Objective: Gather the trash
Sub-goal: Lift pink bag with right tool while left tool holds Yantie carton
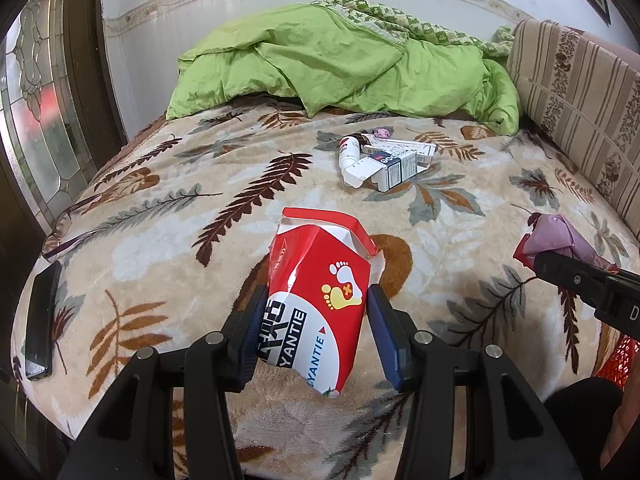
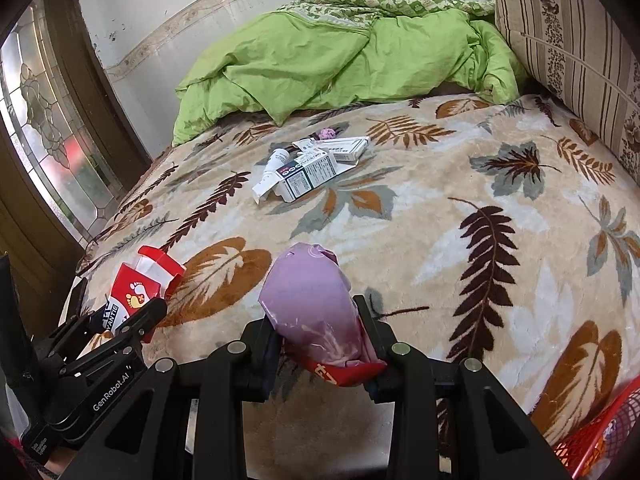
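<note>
Left gripper (image 1: pixel 316 320) clamped on red box (image 1: pixel 320 280), right gripper (image 2: pixel 318 338) clamped on pink wrapper (image 2: pixel 312 300), w/ more boxes (image 2: pixel 312 172) lying ahead of both on blanket (image 2: pixel 440 240).

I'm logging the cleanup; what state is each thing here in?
Left gripper: shut on the red box.
Red box: crumpled, top torn open, held.
Right gripper: shut on the pink wrapper.
Pink wrapper: crumpled, held.
White cartons: flaps open, lying on the blanket.
Green quilt: rumpled.
</note>
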Available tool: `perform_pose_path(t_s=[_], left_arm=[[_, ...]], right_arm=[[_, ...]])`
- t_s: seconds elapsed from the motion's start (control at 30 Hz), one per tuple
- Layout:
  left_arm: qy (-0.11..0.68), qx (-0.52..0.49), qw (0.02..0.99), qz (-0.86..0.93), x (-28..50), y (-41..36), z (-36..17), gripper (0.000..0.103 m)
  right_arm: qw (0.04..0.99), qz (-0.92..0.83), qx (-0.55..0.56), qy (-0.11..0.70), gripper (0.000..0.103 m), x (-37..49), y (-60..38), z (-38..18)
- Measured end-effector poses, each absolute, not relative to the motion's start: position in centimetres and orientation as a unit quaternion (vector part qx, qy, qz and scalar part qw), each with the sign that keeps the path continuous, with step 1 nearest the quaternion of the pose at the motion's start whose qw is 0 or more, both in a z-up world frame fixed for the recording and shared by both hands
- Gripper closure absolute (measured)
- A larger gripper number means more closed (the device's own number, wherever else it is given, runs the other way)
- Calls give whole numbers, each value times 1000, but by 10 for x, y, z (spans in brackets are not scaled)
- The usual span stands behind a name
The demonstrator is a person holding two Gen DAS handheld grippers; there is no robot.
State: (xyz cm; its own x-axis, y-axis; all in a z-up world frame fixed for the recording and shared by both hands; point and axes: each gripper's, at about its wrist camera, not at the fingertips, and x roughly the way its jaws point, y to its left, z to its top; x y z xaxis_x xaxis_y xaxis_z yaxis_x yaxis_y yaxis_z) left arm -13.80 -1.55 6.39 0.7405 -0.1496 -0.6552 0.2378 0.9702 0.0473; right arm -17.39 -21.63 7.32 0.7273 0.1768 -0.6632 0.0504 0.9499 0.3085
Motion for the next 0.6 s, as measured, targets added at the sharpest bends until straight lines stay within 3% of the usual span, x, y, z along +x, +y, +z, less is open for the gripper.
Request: perform_pose_path(t_s=[0.6], left_arm=[[345,64,930,-105,-138,-15,64,55]], right_arm=[[916,36,154,369,68,-173,-216,72]])
